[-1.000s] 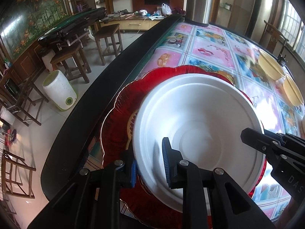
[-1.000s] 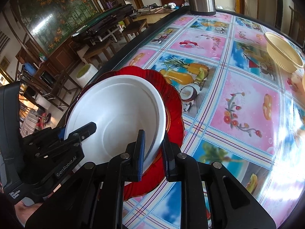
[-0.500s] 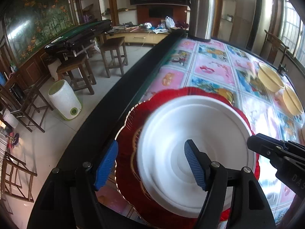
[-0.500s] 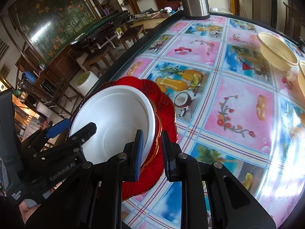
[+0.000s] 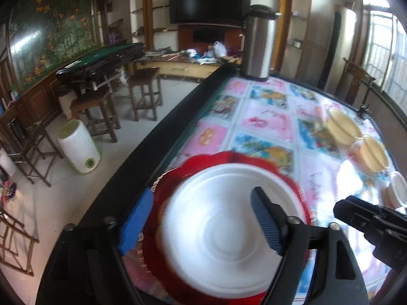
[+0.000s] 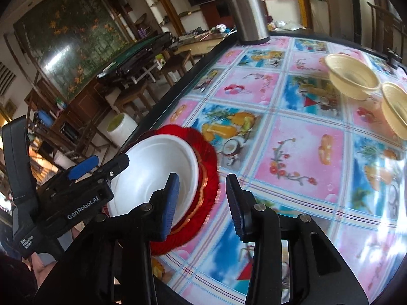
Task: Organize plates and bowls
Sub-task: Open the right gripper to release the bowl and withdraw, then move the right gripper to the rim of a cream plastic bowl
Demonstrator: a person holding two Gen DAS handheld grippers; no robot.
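A white bowl (image 5: pixel 208 241) rests in a red scalloped plate (image 5: pixel 203 160) near the table's left edge. My left gripper (image 5: pixel 201 218) hovers above the bowl, its jaws wide and still opening, touching nothing. In the right wrist view the white bowl (image 6: pixel 157 167) and red plate (image 6: pixel 209 162) lie just beyond my right gripper (image 6: pixel 203 203). Its jaws are opening too; the plate's rim shows in the gap, but the pads do not press on it. The left gripper (image 6: pixel 101 165) shows at the bowl's left, and the right gripper's black body (image 5: pixel 368 223) at the lower right.
Two yellow bowls (image 6: pixel 353 76) (image 6: pixel 394 106) sit at the far right of the patterned tablecloth (image 6: pixel 300 157), and a small white bowl (image 5: pixel 396 190) lies nearer. A steel flask (image 5: pixel 259 43) stands at the far end. The table's black edge (image 5: pixel 165 132) drops to the floor on the left.
Both grippers let go of the bowl's rim, opened, and rose away from it. The left opened first and wider. The bowl and plate stay on the table.
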